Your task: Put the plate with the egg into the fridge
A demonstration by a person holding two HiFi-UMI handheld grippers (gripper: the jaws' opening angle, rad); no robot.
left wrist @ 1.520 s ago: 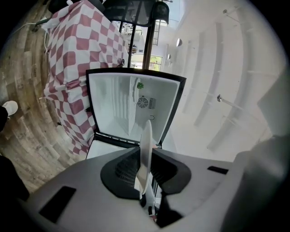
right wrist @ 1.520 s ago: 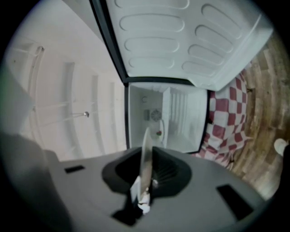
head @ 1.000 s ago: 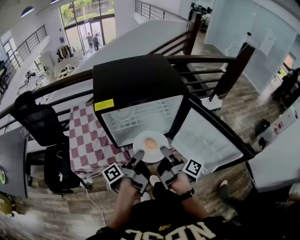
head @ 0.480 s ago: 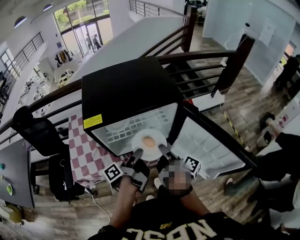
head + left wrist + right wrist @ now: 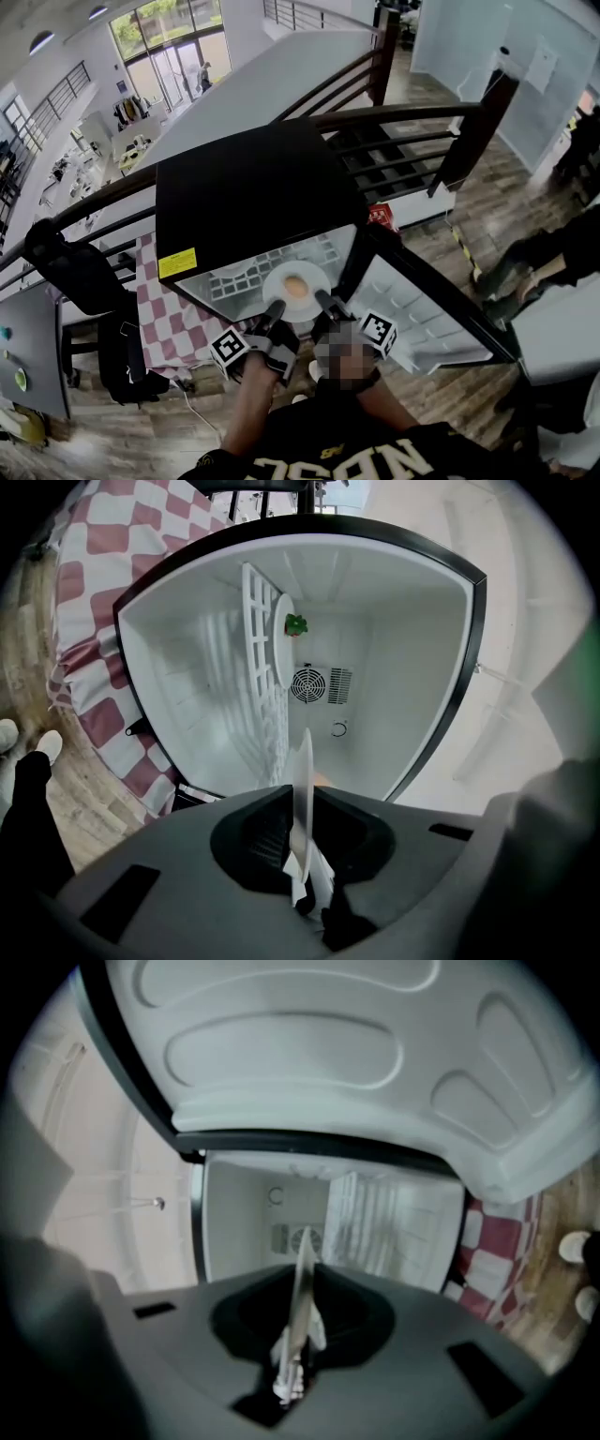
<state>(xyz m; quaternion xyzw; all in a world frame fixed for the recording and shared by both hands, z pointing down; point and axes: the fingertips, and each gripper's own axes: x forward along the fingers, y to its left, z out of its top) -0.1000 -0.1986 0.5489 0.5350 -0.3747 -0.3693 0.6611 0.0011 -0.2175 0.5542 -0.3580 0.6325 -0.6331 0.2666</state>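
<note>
A white plate (image 5: pixel 296 286) carrying a fried egg (image 5: pixel 294 286) hovers level at the mouth of the black mini fridge (image 5: pixel 248 192). My left gripper (image 5: pixel 276 308) is shut on the plate's near-left rim. My right gripper (image 5: pixel 322 299) is shut on its near-right rim. In the left gripper view the plate (image 5: pixel 302 780) shows edge-on between the jaws (image 5: pixel 300 841), facing the white fridge interior (image 5: pixel 394 667). In the right gripper view the same rim (image 5: pixel 302 1283) stands between the jaws (image 5: pixel 298 1330).
Inside the fridge, a wire shelf (image 5: pixel 258 686) holds another white plate (image 5: pixel 284 653) with a small green item (image 5: pixel 296 624). The fridge door (image 5: pixel 422 309) hangs open to the right. A red-checked cloth (image 5: pixel 173 319) lies left; a dark railing (image 5: pixel 394 117) runs behind. A person (image 5: pixel 544 262) is at right.
Both grippers have carried the plate a little forward, from just outside the fridge's front edge to its opening. The person at the right has moved.
</note>
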